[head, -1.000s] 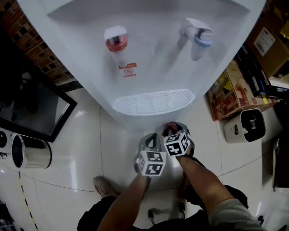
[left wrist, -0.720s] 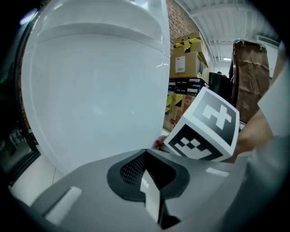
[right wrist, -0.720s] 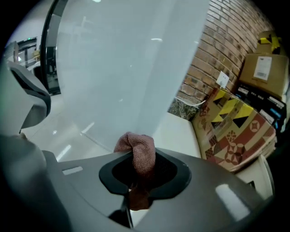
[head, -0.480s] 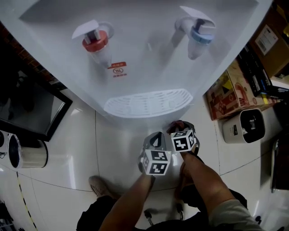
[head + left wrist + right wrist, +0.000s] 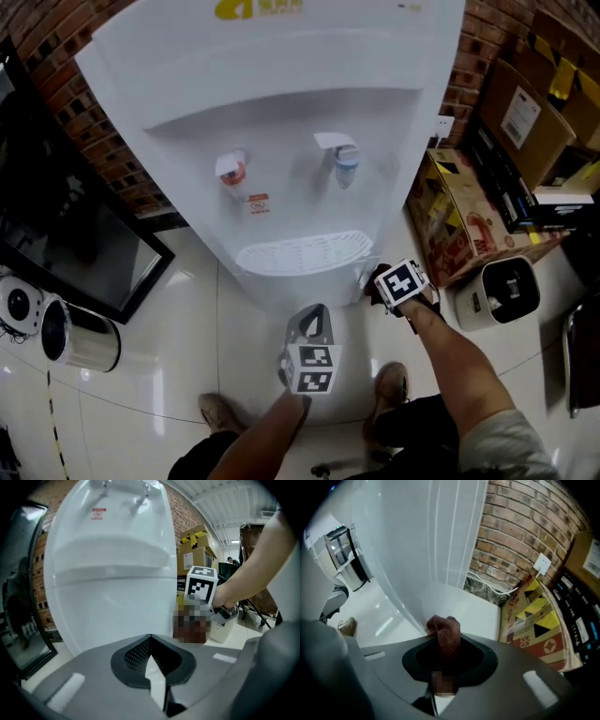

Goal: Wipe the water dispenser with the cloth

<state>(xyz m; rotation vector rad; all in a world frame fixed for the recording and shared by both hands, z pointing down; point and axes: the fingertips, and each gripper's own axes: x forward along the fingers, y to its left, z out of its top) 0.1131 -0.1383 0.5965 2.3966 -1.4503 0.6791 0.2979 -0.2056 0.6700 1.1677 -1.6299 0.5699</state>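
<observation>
The white water dispenser [image 5: 281, 103] stands against a brick wall, with a red tap [image 5: 232, 172], a blue tap [image 5: 345, 159] and a white drip tray [image 5: 302, 253]. My right gripper [image 5: 373, 279] is at the dispenser's lower right corner, shut on a brown cloth [image 5: 445, 632]. In the right gripper view the cloth sticks out of the jaws right by the dispenser's white side [image 5: 417, 550]; whether it touches is unclear. My left gripper [image 5: 316, 314] hangs in front of the cabinet below the tray, shut with nothing in it [image 5: 150, 639]. The dispenser front [image 5: 108, 573] fills the left gripper view.
Printed cardboard boxes [image 5: 459, 216] and a small white appliance [image 5: 506, 291] stand right of the dispenser. A dark framed panel [image 5: 75, 244] and a metal cylinder [image 5: 80, 337] are at the left. A wall socket [image 5: 542, 564] sits on the brick wall. The person's shoes [image 5: 220, 412] are on the glossy floor.
The two grippers were side by side below the drip tray. The right one has swung right and up to the dispenser's corner, the left has risen slightly, and the head view now takes in the whole dispenser.
</observation>
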